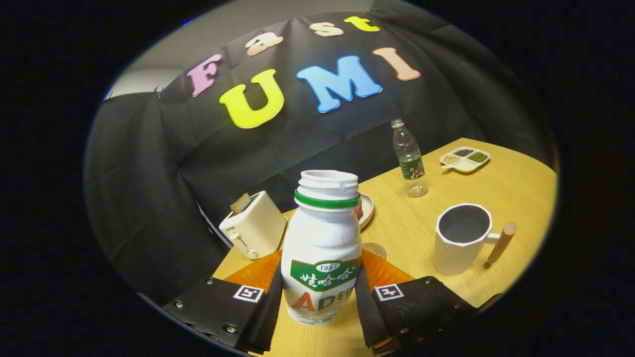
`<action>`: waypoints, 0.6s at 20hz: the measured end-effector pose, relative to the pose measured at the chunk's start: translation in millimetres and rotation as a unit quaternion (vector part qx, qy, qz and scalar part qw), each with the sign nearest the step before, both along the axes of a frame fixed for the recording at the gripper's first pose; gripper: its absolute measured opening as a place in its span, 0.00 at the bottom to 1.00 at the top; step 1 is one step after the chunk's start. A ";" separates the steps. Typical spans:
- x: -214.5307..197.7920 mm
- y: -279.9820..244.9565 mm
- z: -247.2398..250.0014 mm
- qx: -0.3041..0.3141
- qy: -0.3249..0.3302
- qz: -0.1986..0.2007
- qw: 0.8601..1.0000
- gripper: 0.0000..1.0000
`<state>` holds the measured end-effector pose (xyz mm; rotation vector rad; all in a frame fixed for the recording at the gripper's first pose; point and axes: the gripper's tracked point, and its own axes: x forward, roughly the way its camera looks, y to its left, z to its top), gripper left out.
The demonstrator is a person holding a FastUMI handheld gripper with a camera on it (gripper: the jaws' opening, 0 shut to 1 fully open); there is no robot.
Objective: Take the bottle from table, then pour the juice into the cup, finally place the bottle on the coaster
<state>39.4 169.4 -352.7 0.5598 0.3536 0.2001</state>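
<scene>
Fingers [321, 292] clamp smooth white plastic bottle [322, 248].

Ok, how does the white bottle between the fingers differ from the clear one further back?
The white opaque bottle with the green neck ring is squat and wide, and its mouth is open; the clear plastic bottle with the green label is slim, see-through and looks capped. The white bottle sits between the fingers of the gripper, which press its sides; the clear bottle stands free, far beyond them, near the divided tray. Both stand upright over the wooden table.
</scene>
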 end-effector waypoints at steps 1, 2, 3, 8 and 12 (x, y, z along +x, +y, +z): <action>1.9 -6.2 0.5 0.019 0.005 -0.009 1.000 0.67; 4.2 -10.5 0.8 0.037 0.011 -0.017 0.999 0.67; 4.8 -14.5 -1.0 0.052 0.017 -0.024 0.998 0.67; 8.2 -24.9 -1.0 0.121 0.042 -0.044 0.991 0.67; 13.4 -29.3 -2.9 0.168 0.060 -0.069 0.981 0.66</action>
